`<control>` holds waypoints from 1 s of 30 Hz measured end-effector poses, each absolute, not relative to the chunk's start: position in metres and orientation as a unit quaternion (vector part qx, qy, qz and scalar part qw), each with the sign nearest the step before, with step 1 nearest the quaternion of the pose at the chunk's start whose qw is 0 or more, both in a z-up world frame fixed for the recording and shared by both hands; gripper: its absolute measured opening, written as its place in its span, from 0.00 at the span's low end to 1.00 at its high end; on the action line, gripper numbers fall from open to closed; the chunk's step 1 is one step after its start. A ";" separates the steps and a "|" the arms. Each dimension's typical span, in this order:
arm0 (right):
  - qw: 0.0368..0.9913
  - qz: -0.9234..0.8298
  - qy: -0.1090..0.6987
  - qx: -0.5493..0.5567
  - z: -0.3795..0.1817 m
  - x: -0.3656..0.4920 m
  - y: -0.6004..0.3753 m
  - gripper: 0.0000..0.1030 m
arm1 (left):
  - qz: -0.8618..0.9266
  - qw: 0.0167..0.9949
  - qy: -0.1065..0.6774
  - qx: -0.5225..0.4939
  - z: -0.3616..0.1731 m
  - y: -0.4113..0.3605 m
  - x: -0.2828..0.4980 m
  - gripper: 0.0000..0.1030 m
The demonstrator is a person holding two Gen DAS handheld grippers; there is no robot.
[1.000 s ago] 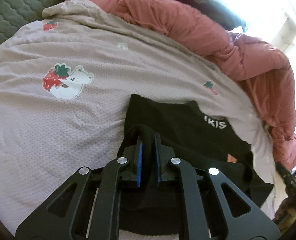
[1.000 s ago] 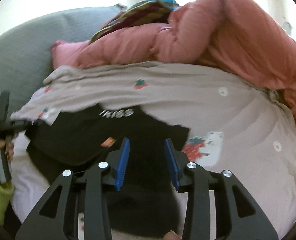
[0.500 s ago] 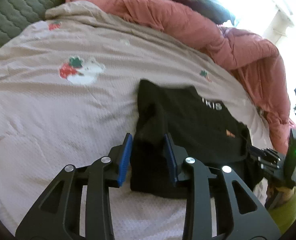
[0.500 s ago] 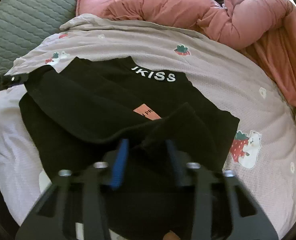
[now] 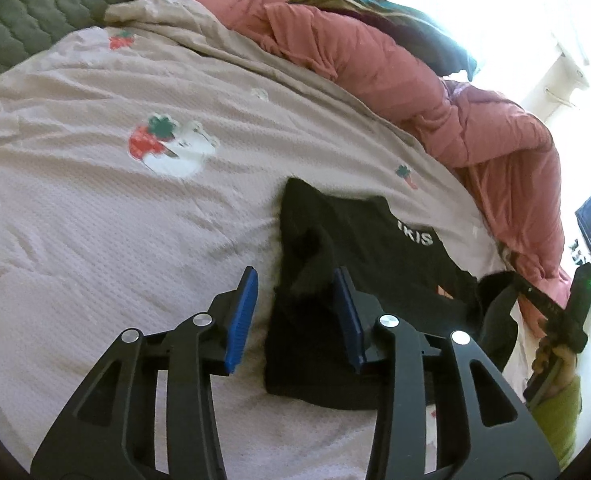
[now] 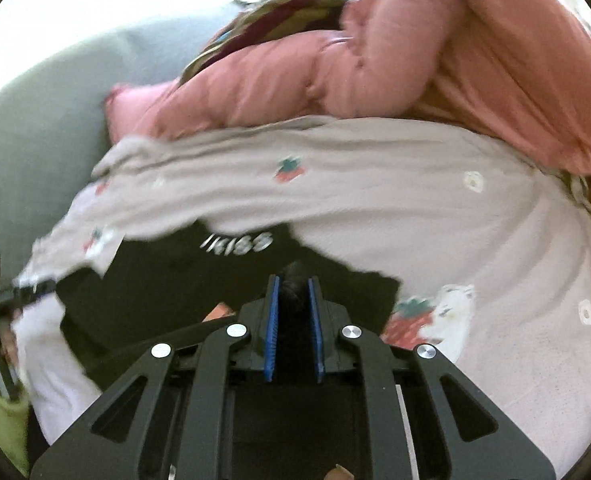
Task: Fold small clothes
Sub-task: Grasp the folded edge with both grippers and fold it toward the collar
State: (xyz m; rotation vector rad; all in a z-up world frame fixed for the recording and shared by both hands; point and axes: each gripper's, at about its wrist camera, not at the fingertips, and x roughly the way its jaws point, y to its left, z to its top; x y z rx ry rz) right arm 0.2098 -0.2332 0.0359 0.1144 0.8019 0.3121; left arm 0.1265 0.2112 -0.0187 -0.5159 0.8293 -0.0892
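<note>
— What are the blue-padded fingers of the right gripper (image 6: 293, 312) doing?

— They are pinched together on a bunched fold of the black cotton garment with white lettering (image 6: 167, 280). Its jaws have just been closing, and the dark cloth fills the narrow gap between the pads.

— And the left gripper (image 5: 295, 312)?

— Its fingers stand apart. The jaws have just been opening, with the near left edge of the black garment (image 5: 359, 248) between them. The right pad is against the cloth; the left pad stands clear of it, over bare sheet. Nothing is clamped.

— Where does the garment lie?

— On the bed, on the pale pink textured sheet printed with strawberries and white bears (image 5: 95, 220). In the left wrist view it spreads from the fingers to the right, lettering on the far right side. In the right wrist view the lettering sits just beyond the fingers, and the picture is blurred.

— What is around it?

— A rumpled salmon-pink quilt (image 5: 435, 92) is heaped along the far side of the bed, with a dark multicoloured striped cloth (image 5: 395, 20) on top. A grey-green quilted headboard (image 5: 23, 20) is at the far left. At the right edge of the left wrist view, a hand (image 5: 555, 356) with a lime-green sleeve (image 5: 559, 416) holds the other gripper's handle.
</note>
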 end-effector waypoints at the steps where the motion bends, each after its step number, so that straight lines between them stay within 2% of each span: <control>1: 0.907 0.143 0.390 0.064 0.034 0.215 -0.240 0.13 | -0.039 0.883 0.397 -0.249 -0.018 0.215 0.126 0.30; 10: 0.895 0.064 0.429 0.106 -0.008 0.256 -0.277 0.13 | -0.034 0.883 0.415 -0.218 -0.028 0.229 0.139 0.30; 17: 0.892 0.044 0.435 0.117 -0.031 0.255 -0.282 0.13 | -0.056 0.884 0.440 -0.144 -0.037 0.197 0.177 0.37; 21: 0.893 0.044 0.430 0.126 -0.033 0.254 -0.287 0.13 | -0.057 0.880 0.451 -0.135 -0.041 0.180 0.208 0.47; 25: 0.895 0.048 0.427 0.120 -0.034 0.250 -0.286 0.13 | -0.056 0.880 0.456 -0.118 -0.045 0.164 0.230 0.50; 29: 0.894 0.054 0.430 0.115 -0.035 0.249 -0.283 0.16 | -0.036 0.879 0.468 -0.082 -0.055 0.150 0.250 0.49; 30: 0.894 0.055 0.430 0.111 -0.035 0.248 -0.282 0.16 | -0.033 0.879 0.469 -0.075 -0.056 0.147 0.252 0.36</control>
